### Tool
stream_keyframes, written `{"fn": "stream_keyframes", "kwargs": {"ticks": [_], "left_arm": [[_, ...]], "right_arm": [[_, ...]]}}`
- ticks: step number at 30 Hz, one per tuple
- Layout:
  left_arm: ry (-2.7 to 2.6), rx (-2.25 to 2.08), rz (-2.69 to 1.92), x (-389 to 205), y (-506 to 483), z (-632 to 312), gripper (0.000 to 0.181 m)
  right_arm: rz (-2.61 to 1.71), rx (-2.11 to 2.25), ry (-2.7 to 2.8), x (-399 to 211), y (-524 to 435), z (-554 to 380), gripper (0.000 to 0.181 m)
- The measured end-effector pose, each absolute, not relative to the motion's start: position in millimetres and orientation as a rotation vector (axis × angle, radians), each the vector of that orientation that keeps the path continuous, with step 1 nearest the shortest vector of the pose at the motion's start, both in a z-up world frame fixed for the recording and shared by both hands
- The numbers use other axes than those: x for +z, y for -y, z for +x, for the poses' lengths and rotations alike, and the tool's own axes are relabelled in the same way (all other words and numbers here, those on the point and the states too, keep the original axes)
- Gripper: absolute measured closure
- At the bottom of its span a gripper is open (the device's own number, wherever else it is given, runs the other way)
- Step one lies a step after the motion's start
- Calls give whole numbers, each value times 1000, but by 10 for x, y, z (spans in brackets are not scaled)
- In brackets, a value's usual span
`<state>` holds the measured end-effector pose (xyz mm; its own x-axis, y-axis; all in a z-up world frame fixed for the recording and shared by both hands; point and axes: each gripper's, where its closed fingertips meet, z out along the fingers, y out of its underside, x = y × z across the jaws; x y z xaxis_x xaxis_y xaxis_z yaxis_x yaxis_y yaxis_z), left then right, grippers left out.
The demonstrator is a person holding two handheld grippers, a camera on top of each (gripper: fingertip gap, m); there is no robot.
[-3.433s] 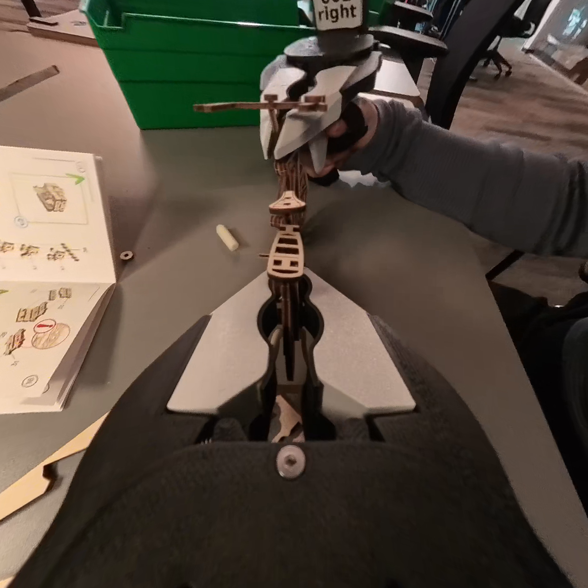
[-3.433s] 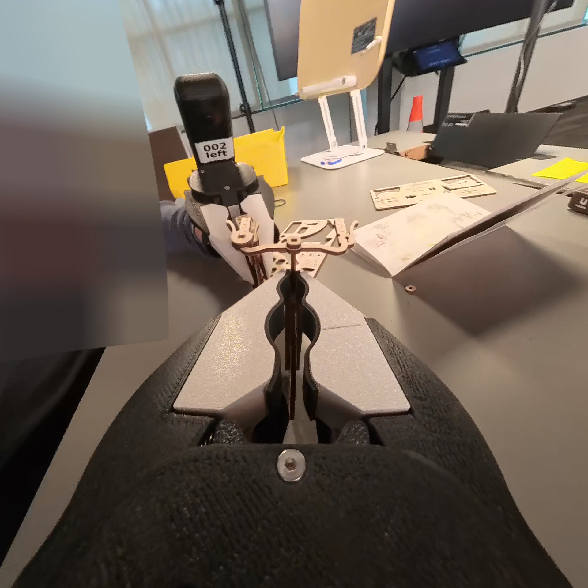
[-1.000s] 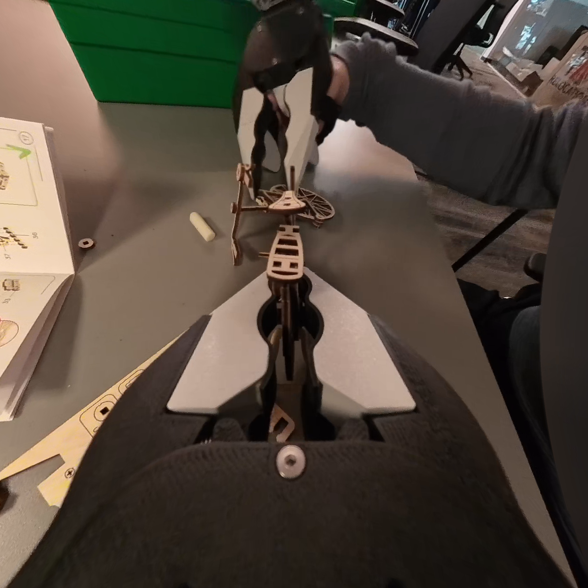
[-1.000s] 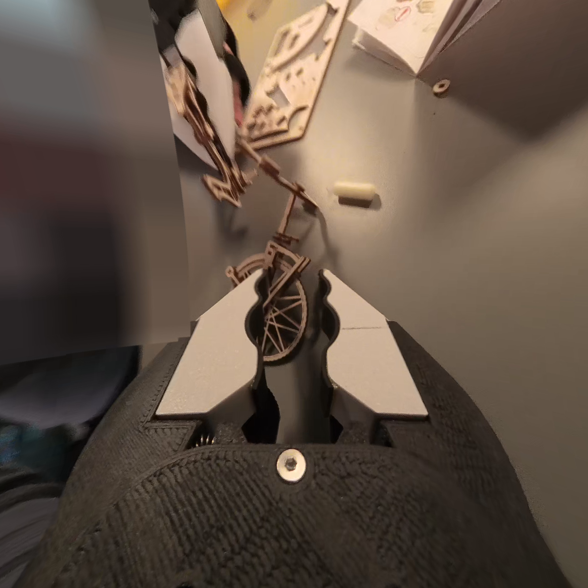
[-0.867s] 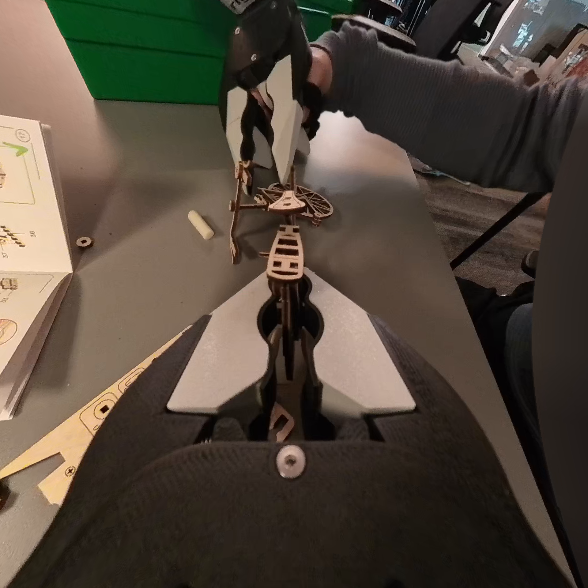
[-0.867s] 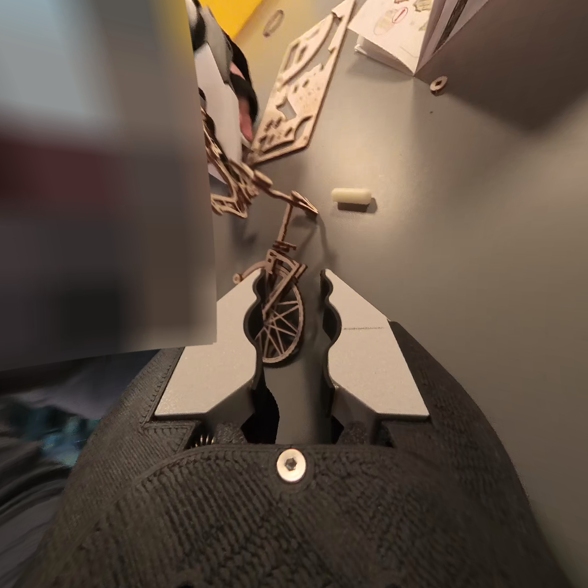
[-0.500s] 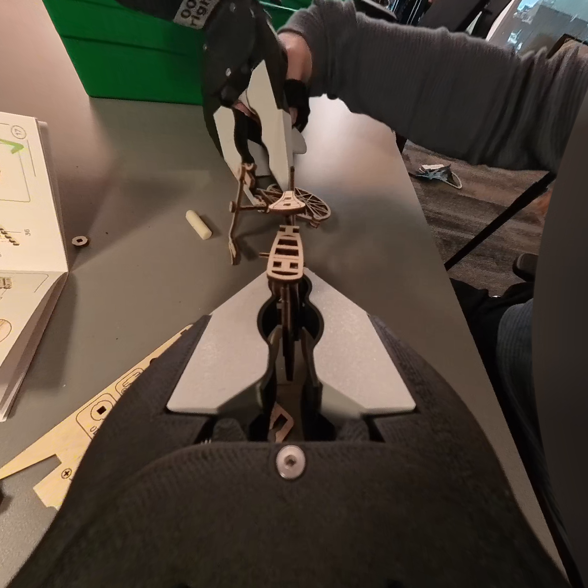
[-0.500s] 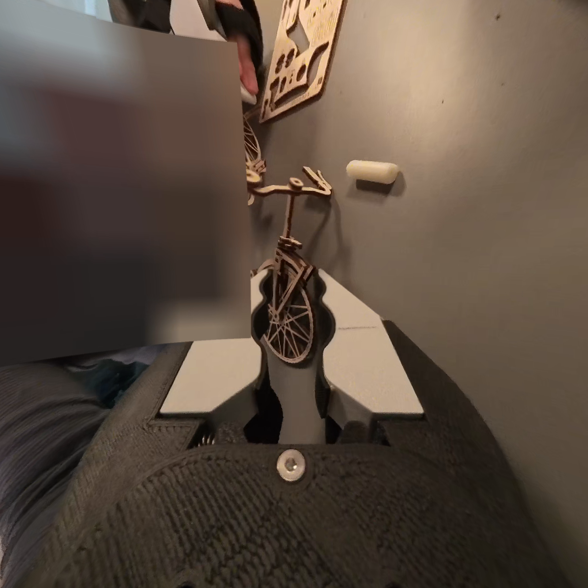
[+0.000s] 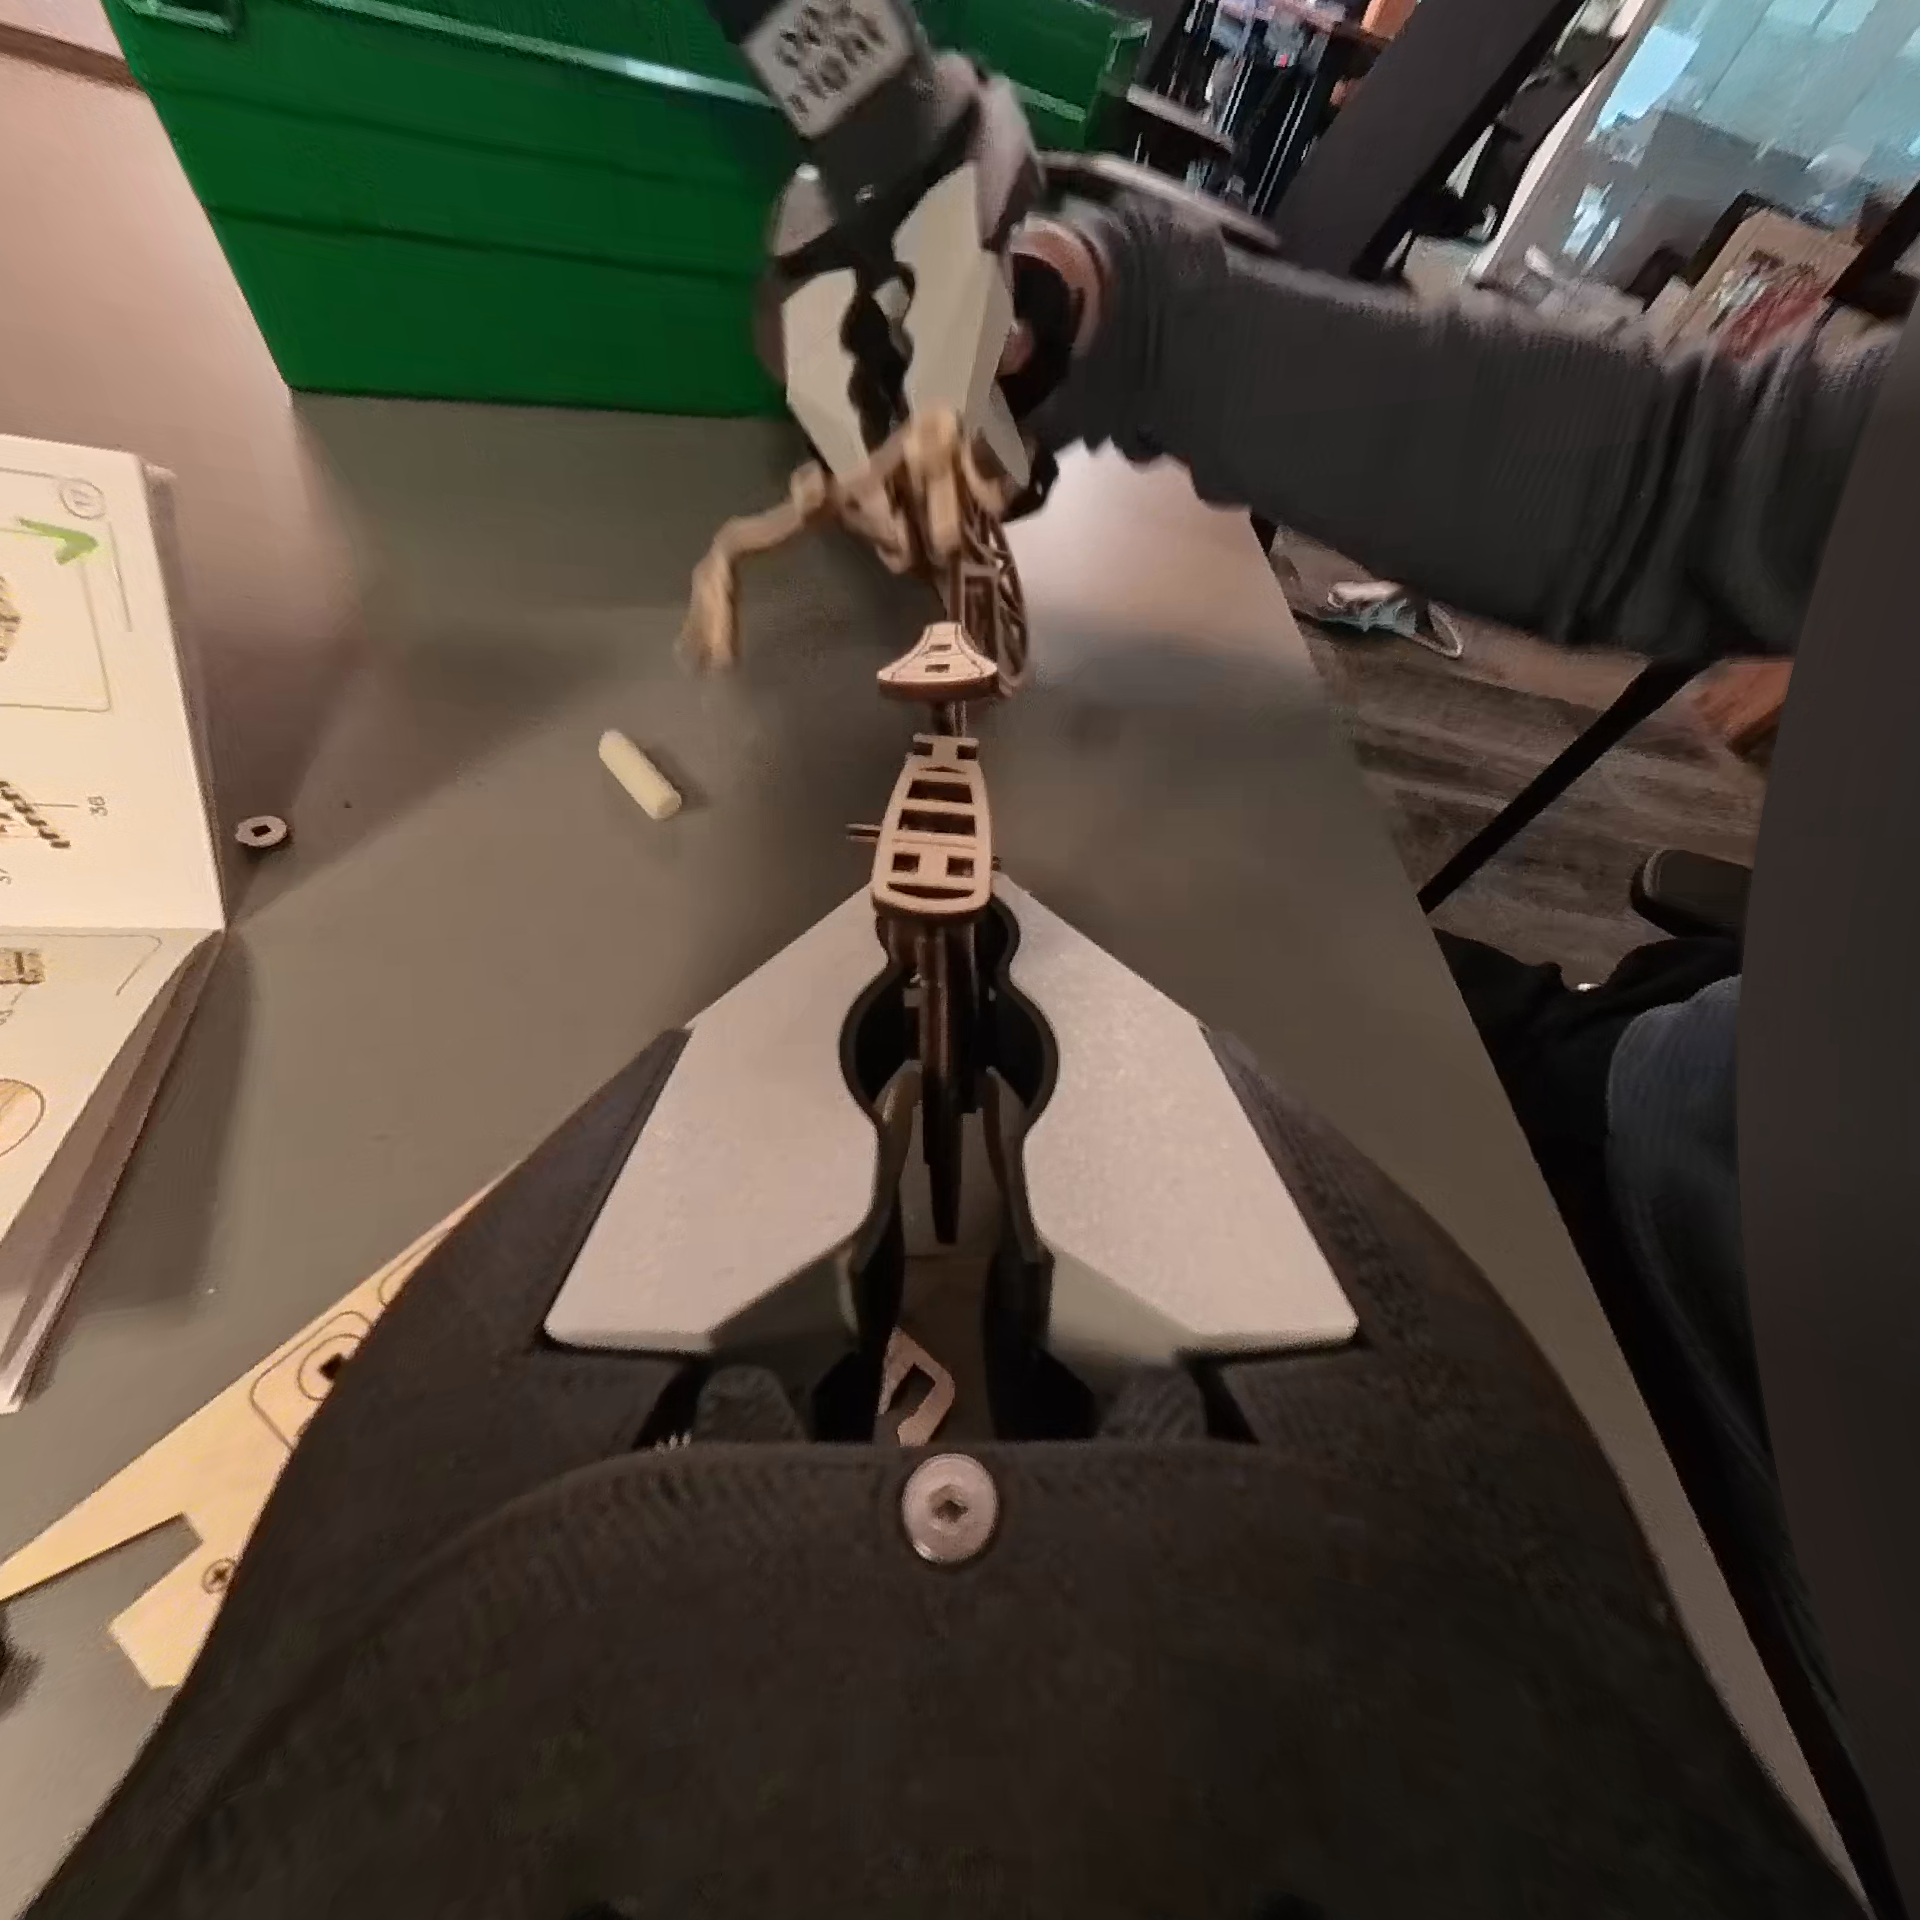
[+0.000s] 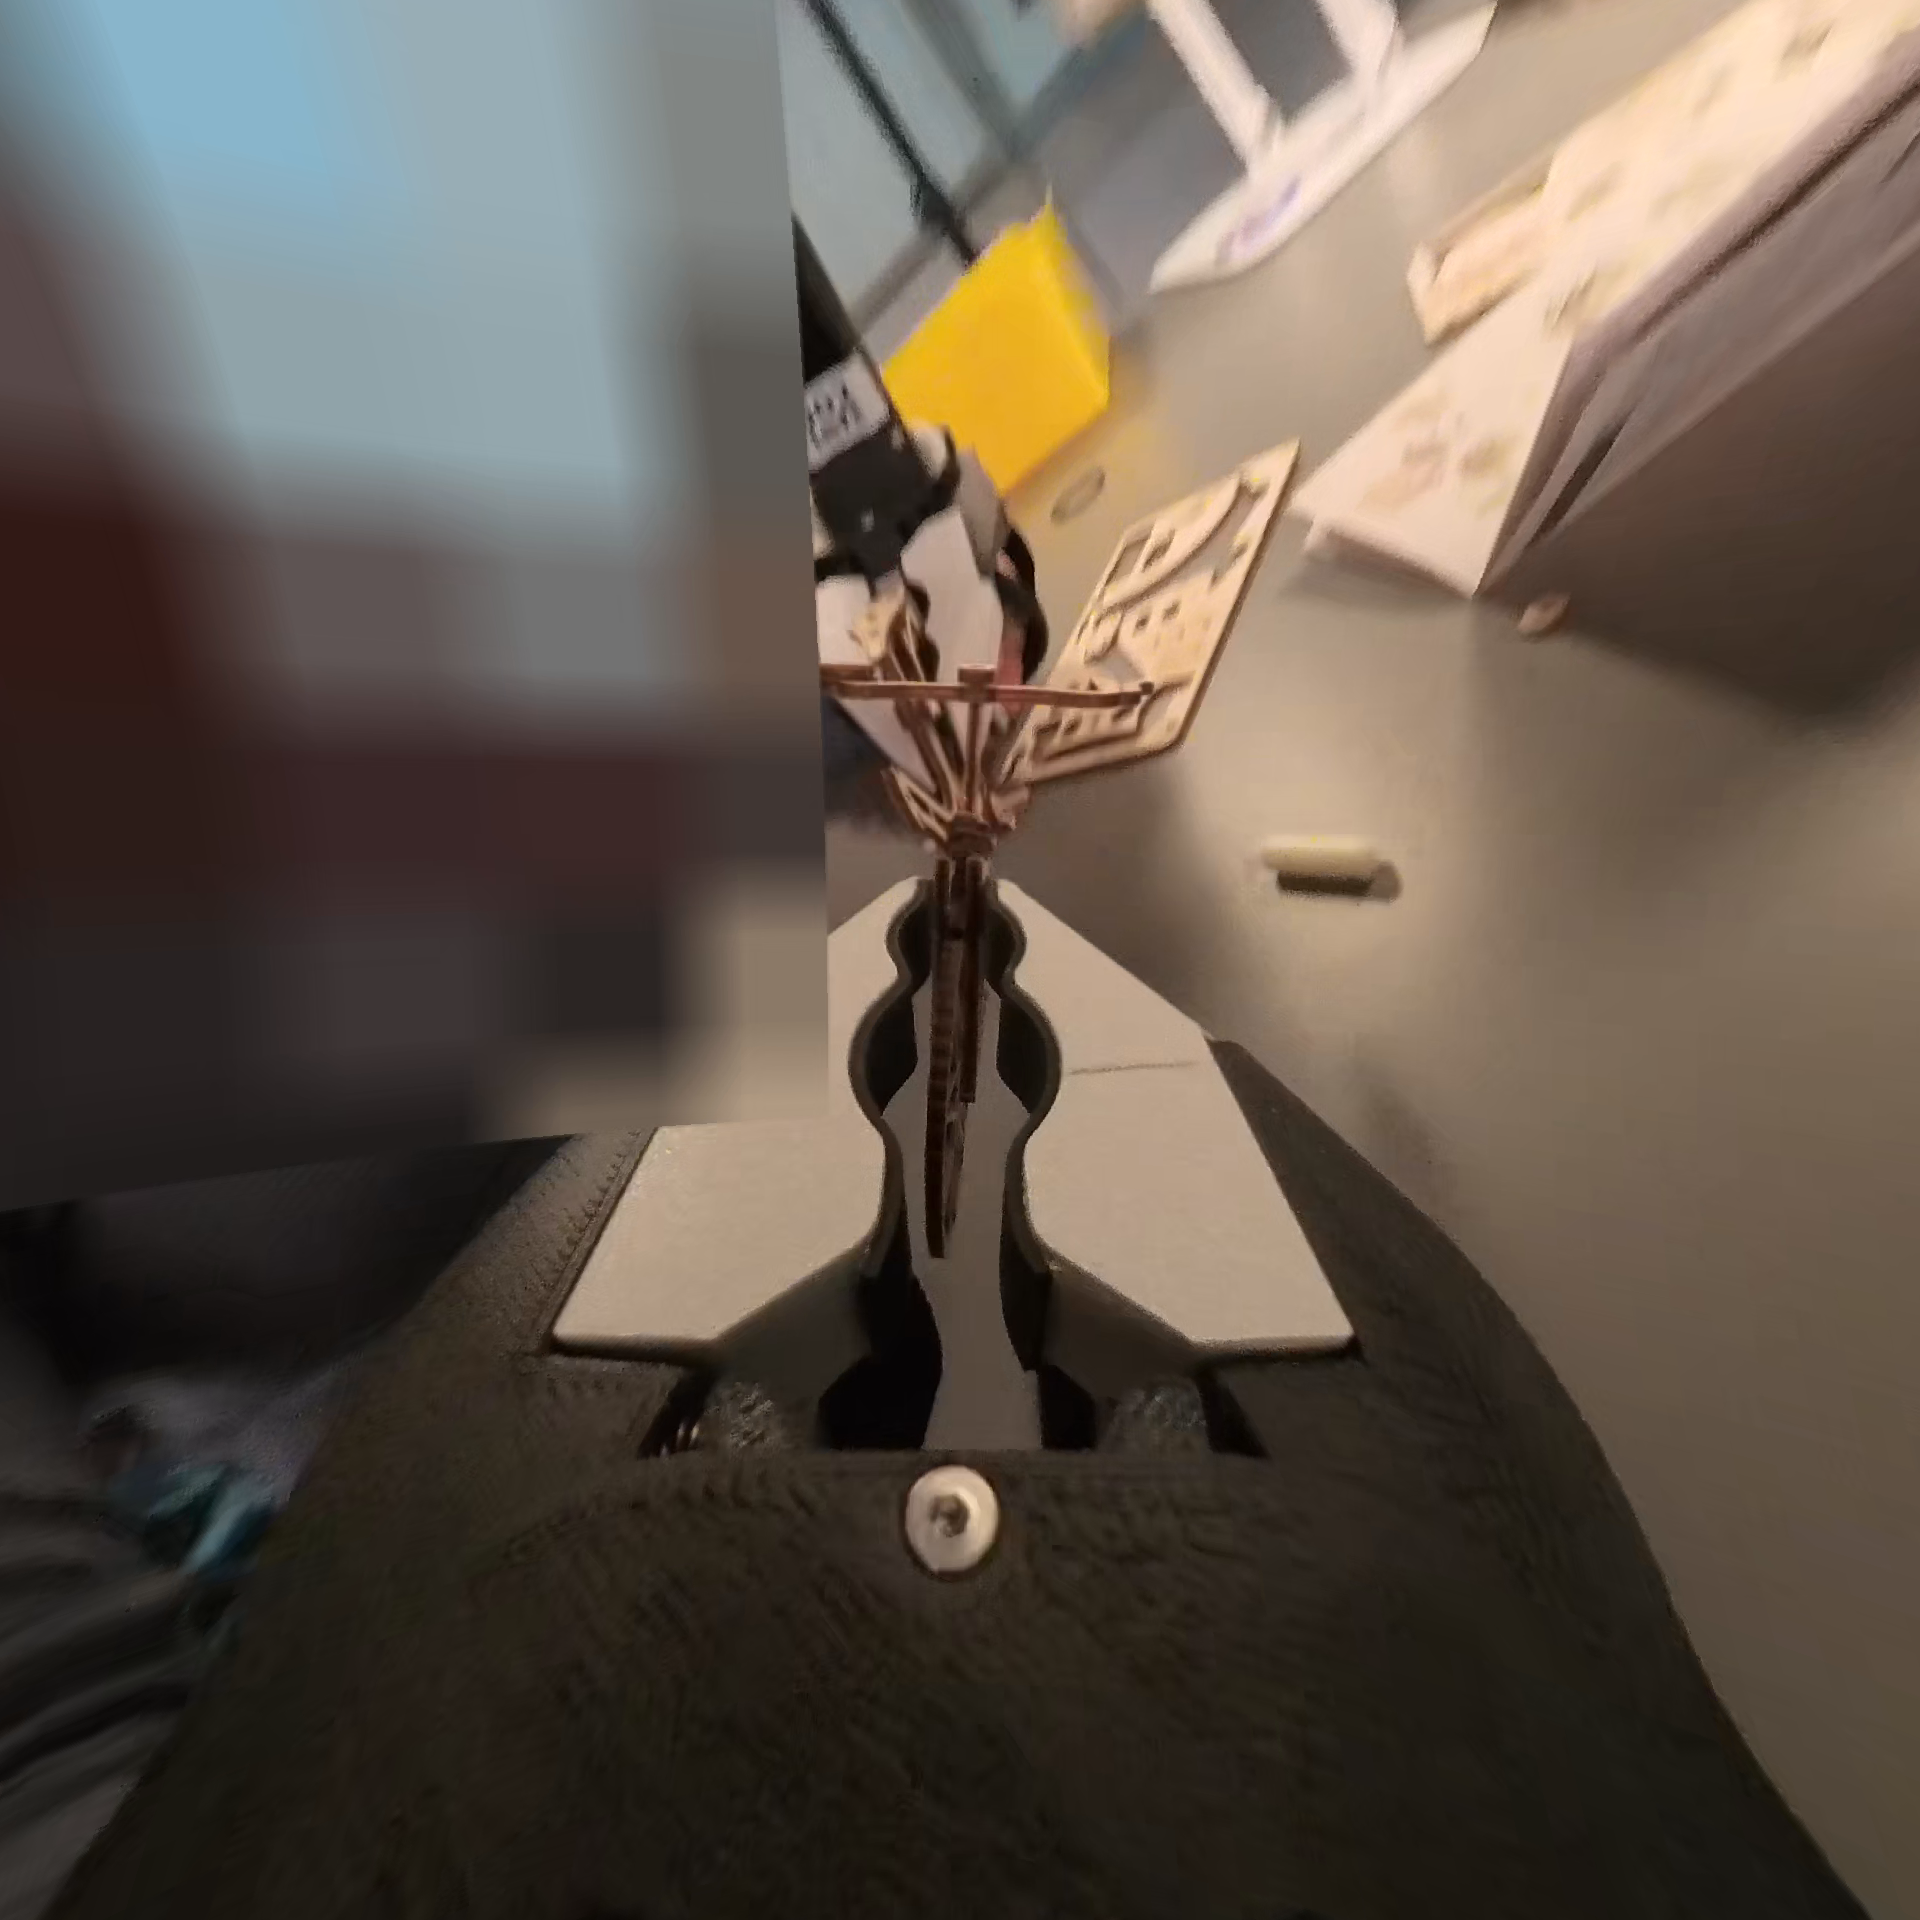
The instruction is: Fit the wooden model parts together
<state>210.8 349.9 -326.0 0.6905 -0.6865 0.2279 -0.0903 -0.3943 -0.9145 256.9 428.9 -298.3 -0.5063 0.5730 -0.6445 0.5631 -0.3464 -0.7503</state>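
Lifted off the table (image 9: 436, 644), bicycle model (image 9: 935, 831) now hangs above stick (image 9: 639, 772).

Grey table (image 9: 436, 582), green bin (image 9: 499, 208), dark floor (image 9: 1507, 707) beyond.

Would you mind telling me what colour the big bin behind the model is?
Green bin, clearest in the left wrist view.

Laser-cut wooden bicycle model (image 9: 940, 717), held above the table, rear end nearest, handlebar (image 10: 982, 691) crosswise, partly blurred
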Motion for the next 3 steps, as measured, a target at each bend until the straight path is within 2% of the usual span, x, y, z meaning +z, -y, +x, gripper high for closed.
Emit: {"fn": "stream_keyframes", "kwargs": {"ticks": [3], "left_arm": [[-576,-755,-1851,-3197,-3517,2092,173]], "right_arm": [[-1465,2071,1557,-2767,-4333,2541,174]]}}
